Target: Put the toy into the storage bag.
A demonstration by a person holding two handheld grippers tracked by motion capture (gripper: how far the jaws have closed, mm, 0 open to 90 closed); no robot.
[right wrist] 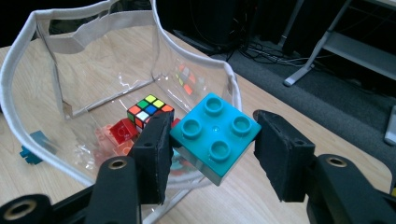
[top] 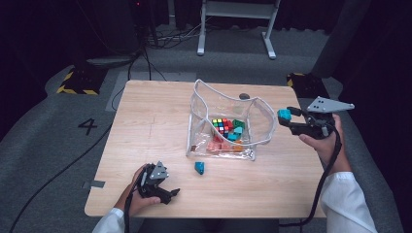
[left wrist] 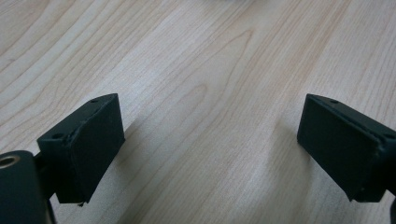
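Observation:
My right gripper (right wrist: 212, 140) is shut on a teal four-stud brick (right wrist: 215, 135), studs up, with both pads pressed on its sides. In the high view the right gripper (top: 286, 118) holds the teal brick (top: 284, 114) just outside the right rim of a clear plastic bag (top: 265, 109), above the table. Inside the bag (right wrist: 28, 28) lie a colour cube (right wrist: 148, 108), red bricks (right wrist: 116, 133) and teal bricks (top: 235, 133). My left gripper (top: 171, 193) rests open near the table's front left edge; its jaws stand wide apart over bare wood (left wrist: 210, 140).
Another teal brick (top: 199, 167) lies on the wooden table (top: 145, 121) in front of the bag. Beyond the table are a grey floor with cables (top: 145, 53), white frame legs (top: 233, 29) and yellow-black taped blocks (top: 77, 80).

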